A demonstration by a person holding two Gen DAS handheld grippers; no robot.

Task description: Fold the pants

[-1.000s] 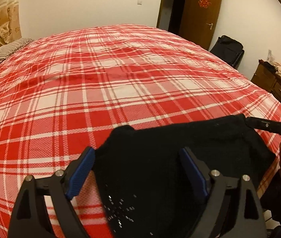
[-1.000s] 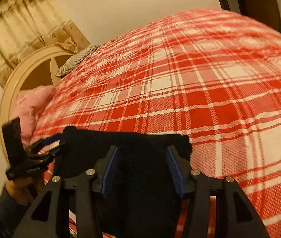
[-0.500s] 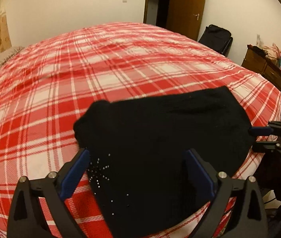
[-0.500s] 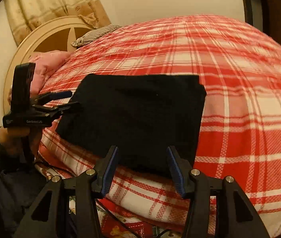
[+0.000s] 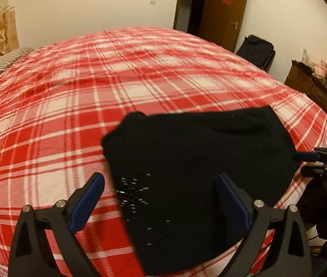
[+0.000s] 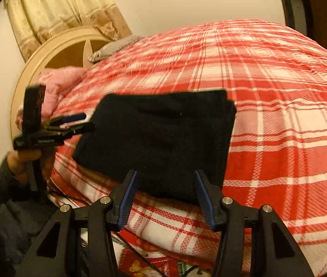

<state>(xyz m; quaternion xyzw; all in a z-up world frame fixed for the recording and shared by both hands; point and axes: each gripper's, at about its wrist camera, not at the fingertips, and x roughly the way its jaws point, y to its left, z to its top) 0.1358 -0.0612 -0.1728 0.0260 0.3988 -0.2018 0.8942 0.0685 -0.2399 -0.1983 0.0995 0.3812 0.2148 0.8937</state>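
The black pants [image 5: 198,161] lie folded into a flat rectangle on the red plaid bed [image 5: 94,97], near its front edge. Small shiny studs show on their near left part. My left gripper [image 5: 160,177] hangs open wide just above the near side of the pants, its pads clear of the cloth. In the right wrist view the pants [image 6: 163,133] lie just beyond my right gripper [image 6: 165,173], which stands open with nothing between its fingers. The left gripper [image 6: 84,121] shows at the pants' left edge, and the right gripper [image 5: 306,164] at their right edge.
A striped pillow [image 5: 4,64] and a pink blanket [image 6: 59,80] lie by the round headboard [image 6: 47,55]. A brown door [image 5: 223,11], a black bag [image 5: 255,50] and a wooden dresser [image 5: 313,87] stand beyond the bed. A person's hand [image 6: 24,159] holds the left gripper.
Both grippers have drawn back from the pants toward the bed's front edge. The left jaws have spread a little wider. The pants now lie flat and free of both grippers.
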